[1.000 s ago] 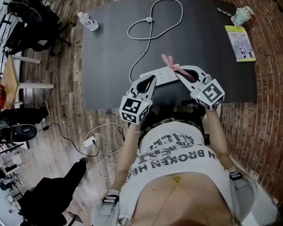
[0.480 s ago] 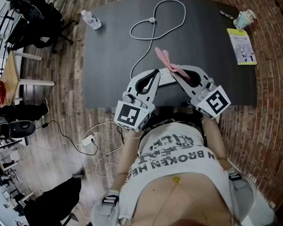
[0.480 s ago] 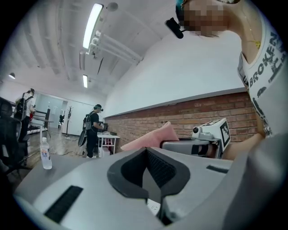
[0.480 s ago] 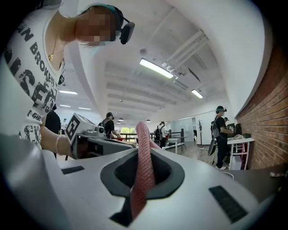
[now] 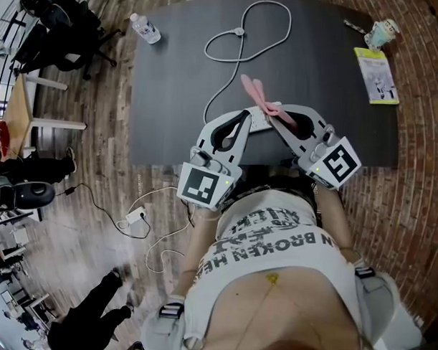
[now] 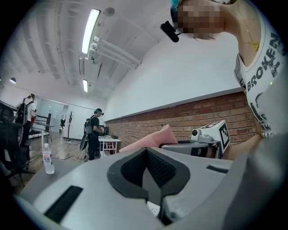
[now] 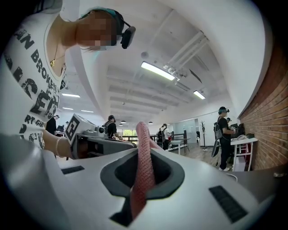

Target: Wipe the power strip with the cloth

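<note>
Head view, table (image 5: pixel 336 103): dark top, wider than everything on it.
Left gripper (image 5: pixel 242 115): jaws closed together, nothing between them.
Right gripper (image 5: pixel 280 114): jaws pinched tight on cloth (image 7: pixel 143 148).
Strip (image 5: pixel 261 120): white, flat on table near its front edge, at both grippers' tips.
Cloth: pink, sticks out past right jaws.
</note>
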The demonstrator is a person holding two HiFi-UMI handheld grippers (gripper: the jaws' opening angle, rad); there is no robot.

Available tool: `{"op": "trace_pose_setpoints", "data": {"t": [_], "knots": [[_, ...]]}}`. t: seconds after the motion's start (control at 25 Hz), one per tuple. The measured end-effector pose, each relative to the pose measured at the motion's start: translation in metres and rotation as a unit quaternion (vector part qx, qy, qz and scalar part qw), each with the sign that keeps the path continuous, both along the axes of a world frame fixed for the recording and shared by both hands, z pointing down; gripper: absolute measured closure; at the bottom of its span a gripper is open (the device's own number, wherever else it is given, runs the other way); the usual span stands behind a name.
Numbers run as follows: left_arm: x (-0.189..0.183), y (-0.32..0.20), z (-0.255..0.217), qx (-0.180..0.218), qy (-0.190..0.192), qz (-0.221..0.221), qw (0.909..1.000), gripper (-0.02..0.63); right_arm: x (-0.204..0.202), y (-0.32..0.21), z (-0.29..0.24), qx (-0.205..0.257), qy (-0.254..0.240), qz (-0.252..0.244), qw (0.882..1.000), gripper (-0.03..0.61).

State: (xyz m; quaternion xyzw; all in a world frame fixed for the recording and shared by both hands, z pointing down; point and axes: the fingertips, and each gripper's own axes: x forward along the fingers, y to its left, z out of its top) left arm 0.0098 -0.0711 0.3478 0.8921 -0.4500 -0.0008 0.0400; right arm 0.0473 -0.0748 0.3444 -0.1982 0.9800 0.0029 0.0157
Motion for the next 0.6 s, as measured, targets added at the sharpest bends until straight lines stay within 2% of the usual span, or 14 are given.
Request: {"op": "trace_pose_setpoints", "data": {"t": [0.6], "knots": [[-0.005, 0.019, 0.001, -0.001, -0.01, -0.015, 0.9998, 0.607, -0.006, 0.015, -0.004, -0.003, 0.002, -0.012, 1.0, 0.563]]}}
